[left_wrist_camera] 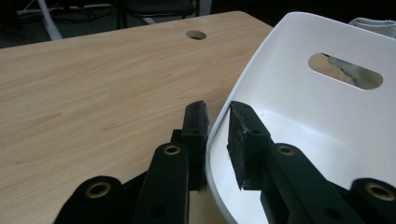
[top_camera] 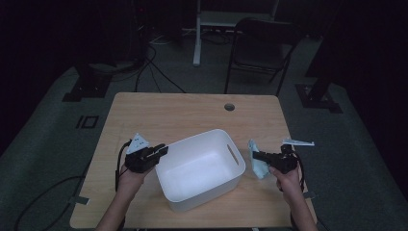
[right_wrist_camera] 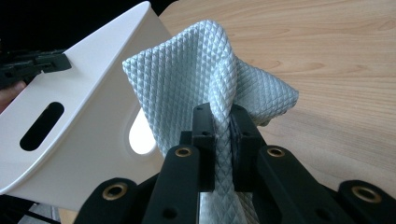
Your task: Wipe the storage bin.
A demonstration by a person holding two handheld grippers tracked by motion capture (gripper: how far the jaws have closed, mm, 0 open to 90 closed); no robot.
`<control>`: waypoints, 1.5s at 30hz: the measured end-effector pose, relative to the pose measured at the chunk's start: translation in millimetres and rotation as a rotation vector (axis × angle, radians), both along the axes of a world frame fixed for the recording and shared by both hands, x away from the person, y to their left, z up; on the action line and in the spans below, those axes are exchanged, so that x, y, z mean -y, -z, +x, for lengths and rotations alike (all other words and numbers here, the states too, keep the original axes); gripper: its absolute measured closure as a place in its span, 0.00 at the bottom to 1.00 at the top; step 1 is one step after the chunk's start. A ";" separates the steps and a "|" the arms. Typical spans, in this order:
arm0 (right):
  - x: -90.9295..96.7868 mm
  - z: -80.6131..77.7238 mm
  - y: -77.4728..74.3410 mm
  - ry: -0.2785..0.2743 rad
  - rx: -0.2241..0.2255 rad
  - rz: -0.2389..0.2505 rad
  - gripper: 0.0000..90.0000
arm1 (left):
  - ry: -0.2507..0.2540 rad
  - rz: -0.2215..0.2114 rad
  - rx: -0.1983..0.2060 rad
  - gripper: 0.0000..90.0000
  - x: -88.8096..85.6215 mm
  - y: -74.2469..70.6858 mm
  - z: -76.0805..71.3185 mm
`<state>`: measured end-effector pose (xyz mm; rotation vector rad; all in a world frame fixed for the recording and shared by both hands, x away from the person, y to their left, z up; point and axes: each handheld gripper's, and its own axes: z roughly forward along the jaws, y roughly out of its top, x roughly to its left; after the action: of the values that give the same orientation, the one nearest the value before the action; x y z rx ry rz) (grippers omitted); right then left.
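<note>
Looking view by view, with the white bin as landmark.

High view: white bin (top_camera: 199, 168) sits mid-worktop (top_camera: 159, 113), empty as far as I can see. Left gripper (top_camera: 162, 150) is at the bin's left rim; right gripper (top_camera: 256, 155) is just off the bin's right end, holding a pale blue cloth (top_camera: 258, 166) clear of the worktop.

Left gripper view: fingers (left_wrist_camera: 243, 140) straddle the bin's rim (left_wrist_camera: 219, 121), one outside, one inside. A slight gap shows at the inner pad, so I cannot tell whether it presses; the grip looks nearly closed.

Right gripper view: fingers (right_wrist_camera: 204, 140) are clamped on a gathered fold of the cloth (right_wrist_camera: 196, 74), a quilted weave, which stands up and flops toward the bin's handle slot (right_wrist_camera: 140, 135).

Step in hand (judgement): cloth goes into the bin while the left side steadies it.

Doing it well: lift the cloth above the right wall before moving across, let go over the middle, keep the rim pinch firm so the bin doesn't skate.

In the way: the bin's right wall; a hanging corner of the cloth could snag on it.

Surroundings: cable hole (top_camera: 229, 107) in the worktop beyond the bin; folding chair (top_camera: 262, 50) and floor cables (top_camera: 154, 67) farther beyond, well apart.
</note>
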<state>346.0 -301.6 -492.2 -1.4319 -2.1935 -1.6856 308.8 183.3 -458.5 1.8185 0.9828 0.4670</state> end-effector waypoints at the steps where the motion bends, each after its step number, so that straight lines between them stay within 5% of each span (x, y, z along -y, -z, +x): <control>1: 0.2 0.3 0.8 0.003 -0.001 0.000 0.92 | -0.012 0.002 0.000 0.86 1.0 -0.1 -1.6; 12: -0.1 -0.4 5.1 0.011 0.001 0.025 0.92 | -0.119 0.026 0.021 0.94 9.3 1.4 -26.9; 20: -1.7 -0.4 9.5 0.001 -0.006 0.044 0.92 | -0.034 -0.060 0.019 0.82 3.8 3.4 -14.5; 31: -9.4 3.0 4.9 -0.005 0.021 0.053 0.92 | -0.084 -0.011 -0.001 0.96 11.9 1.1 -13.0; 35: -17.5 1.7 -4.4 -0.022 0.062 0.070 0.92 | -0.082 0.025 0.025 0.97 15.3 1.3 -18.2; 41: -29.4 5.3 -10.5 -0.048 0.107 0.086 0.92 | -0.033 0.037 0.044 0.97 13.6 3.0 -15.9; 45: -37.0 9.0 -7.4 -0.025 0.098 0.049 0.92 | 0.002 0.056 0.051 0.97 12.5 3.7 -14.2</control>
<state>355.0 -264.6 -484.9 -1.3317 -2.1915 -1.8255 294.6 170.9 -462.2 1.8489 0.9416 0.5417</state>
